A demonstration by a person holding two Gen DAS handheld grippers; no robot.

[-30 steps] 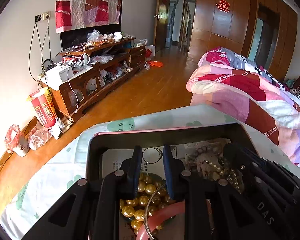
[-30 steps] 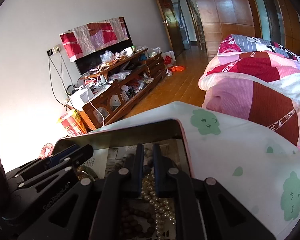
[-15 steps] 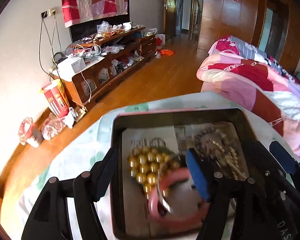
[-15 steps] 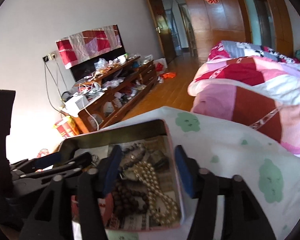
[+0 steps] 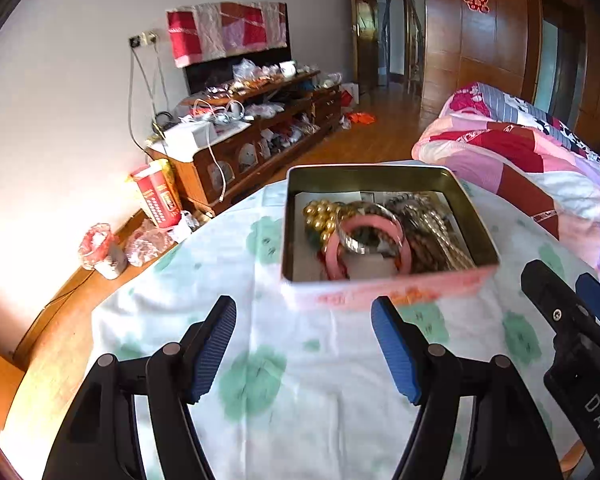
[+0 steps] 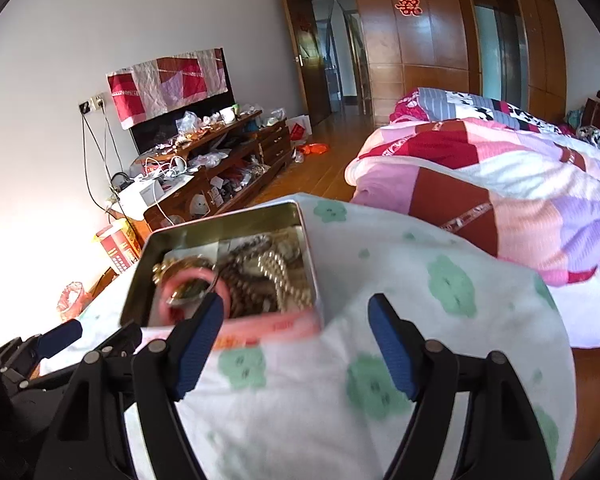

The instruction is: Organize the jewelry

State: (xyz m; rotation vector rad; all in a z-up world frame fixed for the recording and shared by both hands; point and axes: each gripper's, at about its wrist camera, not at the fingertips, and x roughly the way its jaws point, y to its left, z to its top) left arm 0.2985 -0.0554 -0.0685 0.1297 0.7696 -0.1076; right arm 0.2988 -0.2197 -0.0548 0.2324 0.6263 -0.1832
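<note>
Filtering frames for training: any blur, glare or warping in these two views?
Left wrist: blown-out glare on the white wall, near side of the pink metal jewelry tin smeared, fisheye bend and dark corners. Right wrist: floral tablecloth and tin front blurred, same wall glare.

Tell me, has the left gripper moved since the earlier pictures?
Yes. The left gripper has pulled back out of the tin; its fingers now hang empty over the tablecloth.

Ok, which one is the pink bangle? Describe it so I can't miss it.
Find the open tin on the green-flowered cloth. The pink bangle lies in its near middle, between gold beads and brown beads: the only smooth, solid pink ring.
</note>
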